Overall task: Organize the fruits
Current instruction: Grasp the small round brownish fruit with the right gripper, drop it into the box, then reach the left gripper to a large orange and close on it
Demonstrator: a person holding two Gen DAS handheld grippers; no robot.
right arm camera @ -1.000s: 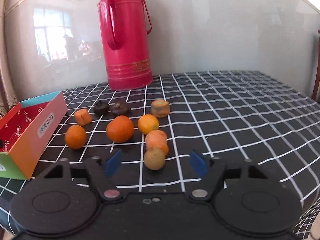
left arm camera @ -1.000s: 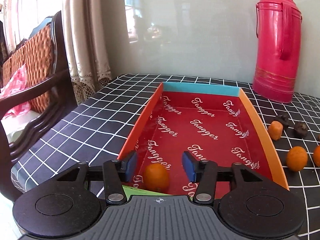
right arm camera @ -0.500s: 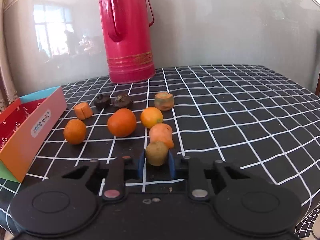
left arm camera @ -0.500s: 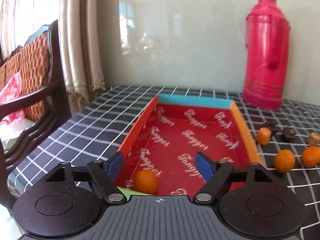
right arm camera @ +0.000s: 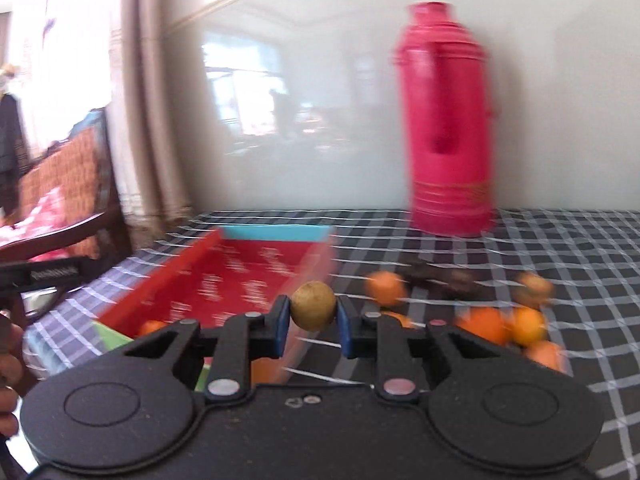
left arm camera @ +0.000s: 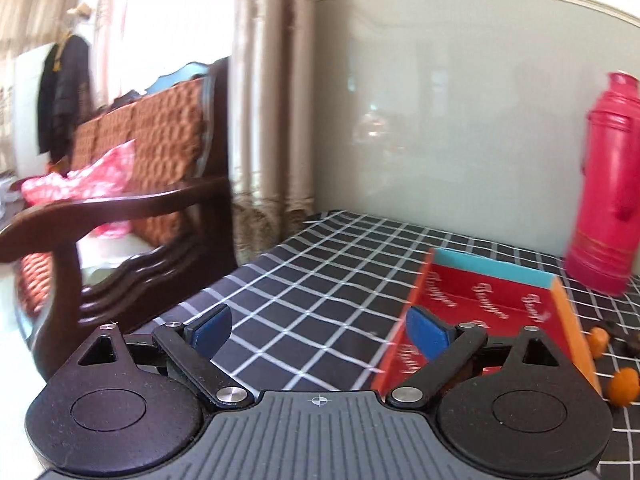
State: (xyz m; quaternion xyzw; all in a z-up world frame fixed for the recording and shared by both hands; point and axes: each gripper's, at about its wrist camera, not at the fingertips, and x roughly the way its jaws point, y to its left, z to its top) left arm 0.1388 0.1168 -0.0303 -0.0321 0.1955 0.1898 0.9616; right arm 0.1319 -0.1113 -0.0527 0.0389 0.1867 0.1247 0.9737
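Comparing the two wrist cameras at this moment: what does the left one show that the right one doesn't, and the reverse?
Only the left wrist view shows the left tongs, open and empty over the checked tablecloth.

Only the right wrist view shows the right tongs shut on a small brown-yellow fruit, plus an orange lying inside the red box.

Both show that box, the red thermos, loose orange fruits on the cloth, and the wooden chair.

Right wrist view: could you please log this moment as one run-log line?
right claw: shut on brownish fruit | left claw: open | red box: one orange fruit inside
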